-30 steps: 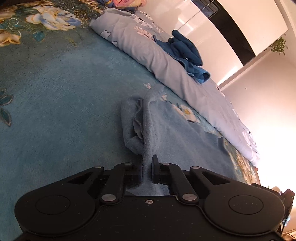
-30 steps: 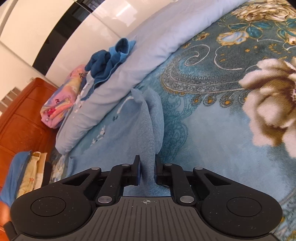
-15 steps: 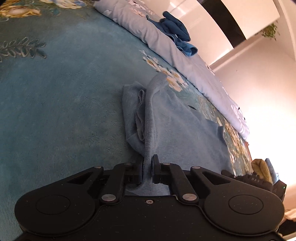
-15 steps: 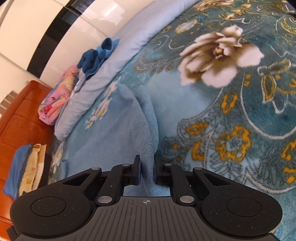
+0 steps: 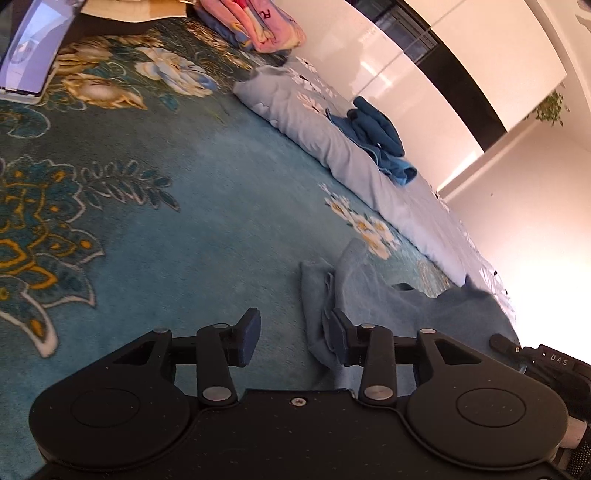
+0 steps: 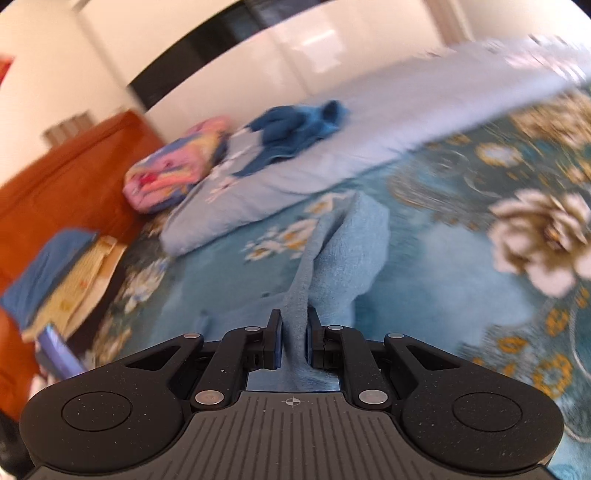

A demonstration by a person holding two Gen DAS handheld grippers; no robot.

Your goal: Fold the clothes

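Note:
A light blue towel-like cloth (image 5: 402, 306) lies on the teal flowered blanket (image 5: 192, 229). My left gripper (image 5: 293, 341) is open; the cloth's bunched edge lies just beside its right finger (image 5: 338, 341), and nothing is held. My right gripper (image 6: 293, 341) is shut on a raised ridge of the same cloth (image 6: 354, 254), which runs away from the jaws. The right wrist view is blurred by motion.
A pale blue quilt (image 5: 332, 147) lies along the far side with dark blue clothes (image 5: 376, 127) on it. A pink folded bundle (image 5: 258, 26) and a wooden headboard (image 6: 74, 166) are farther back. A laptop-like item (image 5: 29, 62) lies at the top left.
My left gripper has opened and let go of the cloth edge, which now lies on the blanket. My right gripper still holds the cloth and is swinging, so its view has shifted.

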